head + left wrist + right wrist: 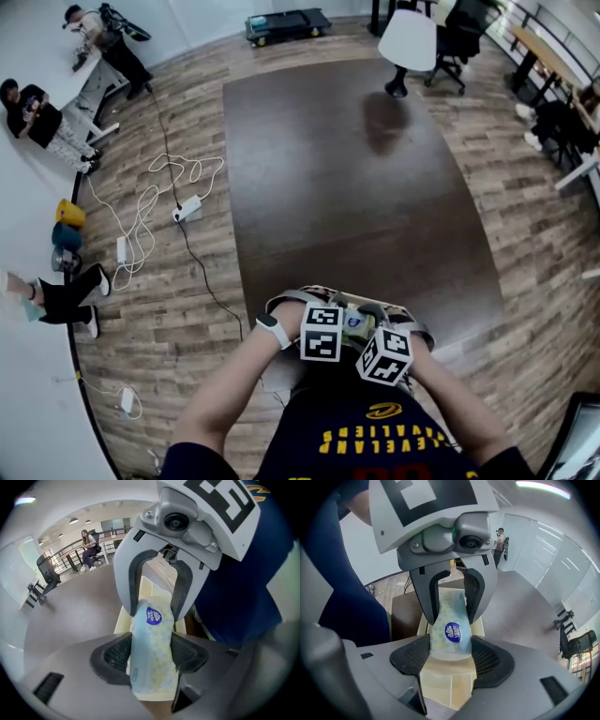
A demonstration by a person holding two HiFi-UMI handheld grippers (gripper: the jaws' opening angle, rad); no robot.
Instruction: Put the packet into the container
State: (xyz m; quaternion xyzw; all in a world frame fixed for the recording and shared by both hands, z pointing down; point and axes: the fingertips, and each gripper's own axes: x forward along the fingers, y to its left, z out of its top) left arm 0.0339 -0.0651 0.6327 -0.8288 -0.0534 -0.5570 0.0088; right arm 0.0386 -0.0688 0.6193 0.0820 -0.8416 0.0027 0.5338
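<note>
1. Clamping the packet point(152, 630) flat between the pads of the left gripper point(151, 656), pressed on both faces, with the blue-logo end pointing away.
2. Meeting the same packet at its other end with the right gripper point(451, 654), nose to nose with the left. Set wide, pads touching the wrapper on either side, by the look of it a lighter hold.
3. Hanging lengthwise in the air between the two claws, resting on nothing.
4. Directly below, a pale container point(440, 686), seemingly divided inside. Standing at the near edge of the dark table point(347, 169), close to the person's body.
5. Judged step: carried over the container but not yet lowered, so above a compartment rather than in it.
6. Next move, as a judgement: lower both claws together, keep the packet level and lined up with one compartment, then open both at once. Letting go on one side first would likely tip it onto a divider or the rim.
</note>
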